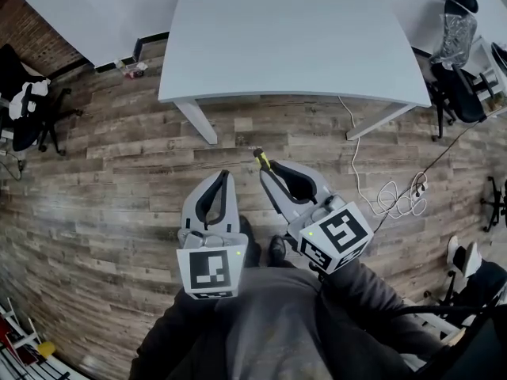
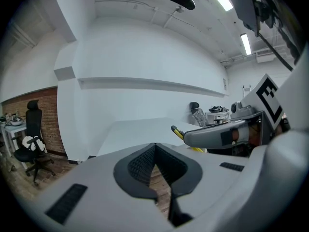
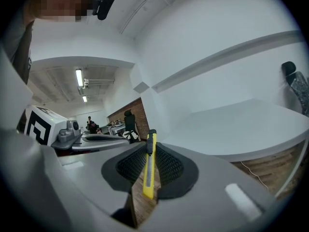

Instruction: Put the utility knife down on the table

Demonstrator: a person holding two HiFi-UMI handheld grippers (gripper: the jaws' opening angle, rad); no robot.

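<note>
A slim yellow utility knife (image 3: 149, 166) with a black tip is clamped between the pads of my right gripper (image 3: 150, 151), its tip sticking out past the fingertips. In the head view the knife (image 1: 261, 159) pokes out of the right gripper (image 1: 268, 171), held over the wooden floor in front of the white table (image 1: 293, 38). My left gripper (image 1: 226, 176) hangs beside it at the left, shut with nothing between its pads (image 2: 140, 166). From the left gripper view the knife (image 2: 177, 132) shows at the right, in the other gripper.
The table's legs (image 1: 196, 121) stand just ahead of both grippers. A white cable (image 1: 388, 196) lies coiled on the floor at the right. Black office chairs (image 1: 28, 105) stand at the left and far right (image 1: 459, 62). The person's shoes (image 1: 276, 250) are below the grippers.
</note>
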